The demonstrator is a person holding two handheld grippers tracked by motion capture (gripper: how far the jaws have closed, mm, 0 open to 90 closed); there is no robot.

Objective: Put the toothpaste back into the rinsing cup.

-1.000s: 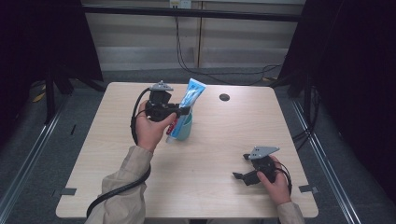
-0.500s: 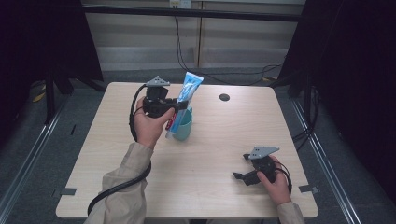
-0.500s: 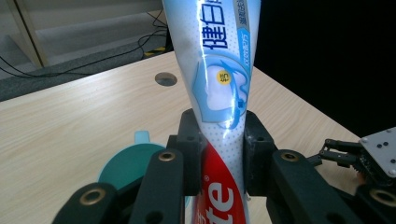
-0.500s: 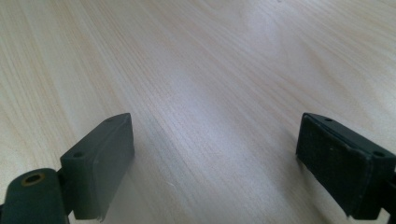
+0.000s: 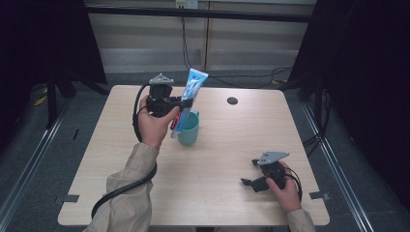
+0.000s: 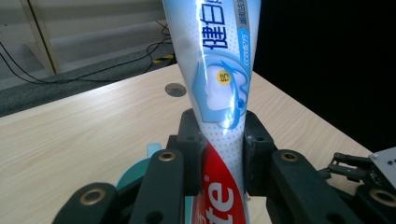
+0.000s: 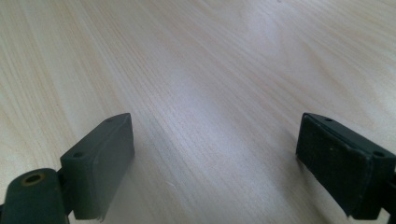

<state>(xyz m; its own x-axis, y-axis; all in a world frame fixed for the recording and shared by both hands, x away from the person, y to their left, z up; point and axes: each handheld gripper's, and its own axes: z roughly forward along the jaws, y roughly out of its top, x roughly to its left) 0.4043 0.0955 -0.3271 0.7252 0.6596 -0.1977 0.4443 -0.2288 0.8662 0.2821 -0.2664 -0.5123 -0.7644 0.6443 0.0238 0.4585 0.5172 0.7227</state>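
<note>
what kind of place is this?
Likely a lab data-collection rig, not a home: a bare wooden table ringed by black curtains, loose cables on the floor behind, and a person working a handheld left claw shut on a toothpaste tube over a cup.
</note>
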